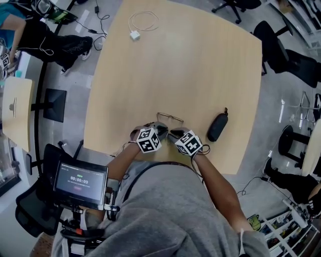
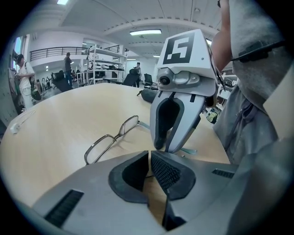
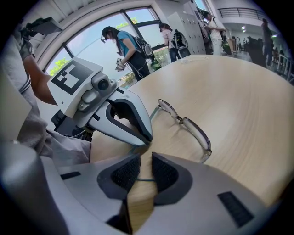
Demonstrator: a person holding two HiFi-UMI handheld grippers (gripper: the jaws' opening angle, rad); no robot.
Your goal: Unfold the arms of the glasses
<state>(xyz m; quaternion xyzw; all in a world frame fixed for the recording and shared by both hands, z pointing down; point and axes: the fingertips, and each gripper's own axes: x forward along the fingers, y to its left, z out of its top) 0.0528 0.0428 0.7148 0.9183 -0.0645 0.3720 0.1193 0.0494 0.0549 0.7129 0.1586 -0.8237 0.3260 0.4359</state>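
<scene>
Location: open-plan office with a lab or workshop floor.
A large light wood table (image 1: pixel 190 65) stands on a grey floor, with black swivel chairs (image 1: pixel 233 6) around it and a white charger with its cable (image 1: pixel 135 34) lying on top. A screen showing a timer (image 1: pixel 80 179) is mounted near the table's edge. The gripper views show long ceiling lights (image 2: pixel 145 32), a railed upper gallery (image 2: pixel 55 51), open metal shelving racks (image 2: pixel 103 64), tall windows (image 3: pixel 92 41) and several standing people (image 3: pixel 126 43), some carrying backpacks.
</scene>
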